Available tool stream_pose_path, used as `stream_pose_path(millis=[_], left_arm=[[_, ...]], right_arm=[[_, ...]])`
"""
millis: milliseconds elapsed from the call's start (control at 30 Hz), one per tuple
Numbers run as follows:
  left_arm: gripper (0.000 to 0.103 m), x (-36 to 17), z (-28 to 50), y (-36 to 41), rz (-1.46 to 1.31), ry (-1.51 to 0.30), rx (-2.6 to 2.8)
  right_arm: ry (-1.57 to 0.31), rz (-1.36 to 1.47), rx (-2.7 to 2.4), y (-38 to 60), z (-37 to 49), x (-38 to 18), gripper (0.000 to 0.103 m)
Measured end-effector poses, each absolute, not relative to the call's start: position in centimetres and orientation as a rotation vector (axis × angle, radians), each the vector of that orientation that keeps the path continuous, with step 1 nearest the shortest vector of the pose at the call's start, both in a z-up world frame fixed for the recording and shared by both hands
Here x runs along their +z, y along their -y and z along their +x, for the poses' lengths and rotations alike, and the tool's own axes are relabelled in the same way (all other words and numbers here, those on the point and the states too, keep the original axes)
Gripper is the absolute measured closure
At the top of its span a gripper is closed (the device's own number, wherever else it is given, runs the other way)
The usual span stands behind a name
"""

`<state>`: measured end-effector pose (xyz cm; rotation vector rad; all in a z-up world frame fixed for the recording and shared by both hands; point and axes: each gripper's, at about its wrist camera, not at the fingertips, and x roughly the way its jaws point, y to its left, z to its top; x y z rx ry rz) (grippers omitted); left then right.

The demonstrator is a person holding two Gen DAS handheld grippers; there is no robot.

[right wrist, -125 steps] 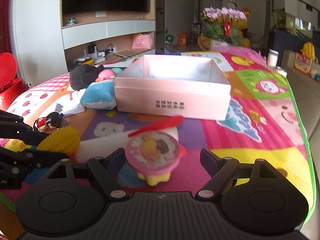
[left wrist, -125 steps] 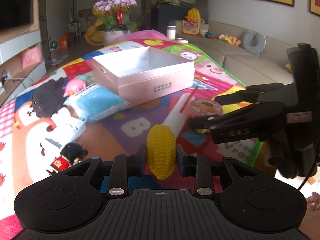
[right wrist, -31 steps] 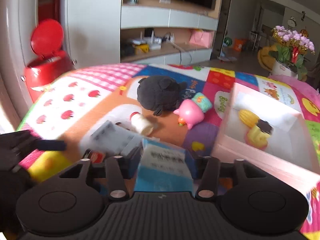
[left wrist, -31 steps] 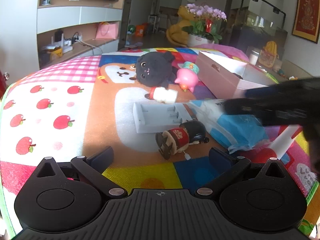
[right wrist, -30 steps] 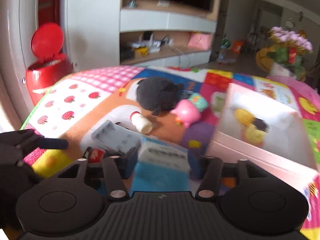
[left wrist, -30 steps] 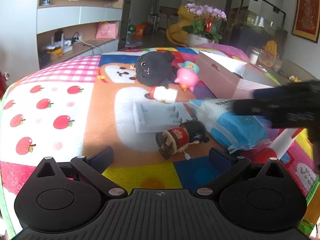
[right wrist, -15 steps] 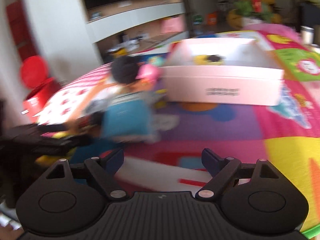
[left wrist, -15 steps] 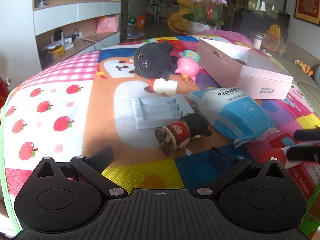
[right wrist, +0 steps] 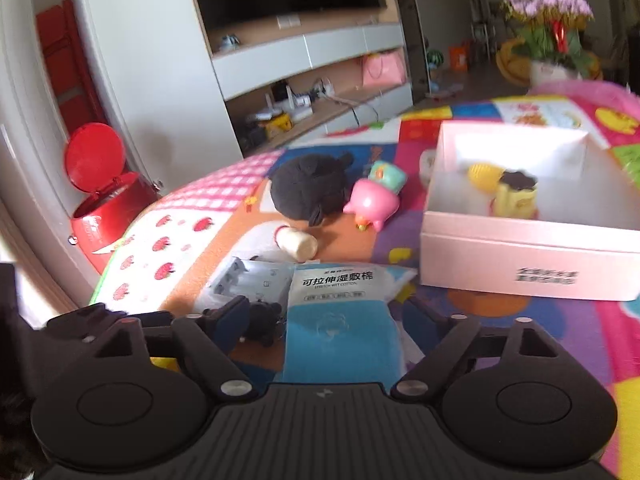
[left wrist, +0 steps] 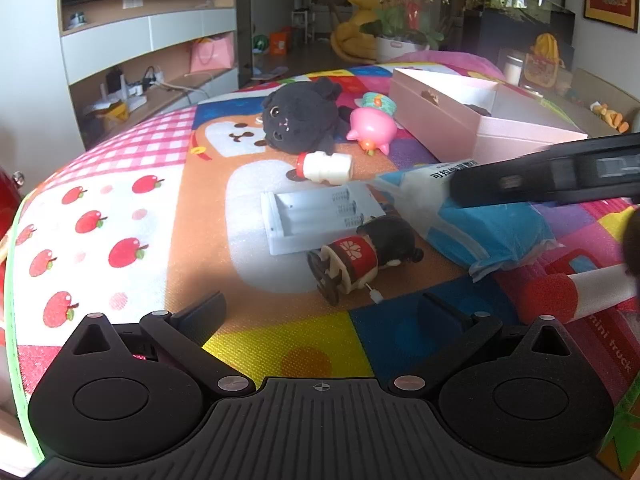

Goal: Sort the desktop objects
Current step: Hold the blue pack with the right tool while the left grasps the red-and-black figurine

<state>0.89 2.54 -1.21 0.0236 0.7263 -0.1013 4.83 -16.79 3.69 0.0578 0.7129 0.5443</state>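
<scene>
Since half a second ago, the right gripper point(right wrist: 324, 320) has swung back over the blue-and-white wipes pack point(right wrist: 340, 316). Its jaws stand wide on either side of the pack, pads clear of it, and nothing is held. The left gripper point(left wrist: 320, 312) hangs equally wide and empty above the mat.

Step in hand, as judged: grasp the wipes pack for transfer to the pink box point(right wrist: 520, 256).

1. Centre the jaws across the pack's narrow width before closing. The soft pouch will likely buckle if pinched near one edge.
2. Lift clear before moving toward the box, which already contains a yellow corn toy point(right wrist: 486, 174) and another yellow toy.

Surroundings, relative to the wipes pack:
- White battery holder point(left wrist: 316, 216): touching its left edge; its corner may be overlapped.
- Wind-up doll point(left wrist: 360, 256): just beside the same edge, close to the right gripper's left finger. Risk of snagging.
- Small white bottle point(left wrist: 326, 168), black plush point(left wrist: 304, 118) and pink pig toy point(left wrist: 372, 130): beyond it, apart from the pack.
- Red-and-white stick point(left wrist: 576, 294): near its right end.
</scene>
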Motion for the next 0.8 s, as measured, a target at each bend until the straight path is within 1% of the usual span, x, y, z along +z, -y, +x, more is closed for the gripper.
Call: stream_pose_path(millis=[67, 100, 133, 233, 400, 500, 567, 600, 667, 700, 733, 800], left_arm=[[0.000, -1.2, 0.8, -2.6, 0.018, -0.723, -0.104], [0.000, -1.2, 0.8, -2.7, 0.013, -0.722, -0.105], [0.000, -1.2, 0.8, -2.8, 0.009, -0.721, -0.106], [0.000, -1.1, 0.7, -2.9, 0.001, -0.718, -0.108], [0.000, -0.8, 0.7, -2.7, 0.001, -0.718, -0.093], [0.000, -0.5, 1.1, -2.5, -0.066, -0.726, -0.174], [0.000, -0.4, 1.7, -1.8, -0.083, -0.730, -0.219], [0.000, -0.4, 2.2, -1.4, -0.084, -0.730, -0.239], [0.000, -0.6, 3.4, -0.5, -0.071, -0.727, -0.267], [0.000, -0.6, 4.1, -0.1, -0.058, -0.724, -0.271], [0.000, -0.6, 4.8, 0.2, -0.054, -0.723, -0.279], [0.000, -0.5, 6.0, 0.5, -0.066, -0.728, -0.304]], right_arm=[[-0.742, 0.062, 0.535, 16.2, 5.9, 2.8, 0.028], [-0.760, 0.060, 0.532, 16.1, 6.3, 2.4, 0.041], [-0.777, 0.054, 0.530, 16.1, 6.4, 2.2, 0.046], [-0.764, 0.031, 0.511, 17.1, 5.5, 2.7, 0.051], [-0.683, -0.023, 0.431, 20.9, 2.3, 4.1, 0.054], [-0.656, -0.025, 0.347, 23.9, 1.2, 4.5, 0.061], [-0.657, -0.009, 0.294, 25.7, 1.0, 4.3, 0.061], [-0.662, 0.012, 0.279, 26.5, 1.1, 4.1, 0.060], [-0.667, 0.068, 0.259, 27.8, 1.0, 3.9, 0.054], [-0.664, 0.089, 0.253, 28.3, 0.9, 3.8, 0.042], [-0.652, 0.103, 0.245, 28.5, 0.7, 3.8, 0.027], [-0.625, 0.118, 0.222, 28.7, 0.1, 3.7, 0.015]])
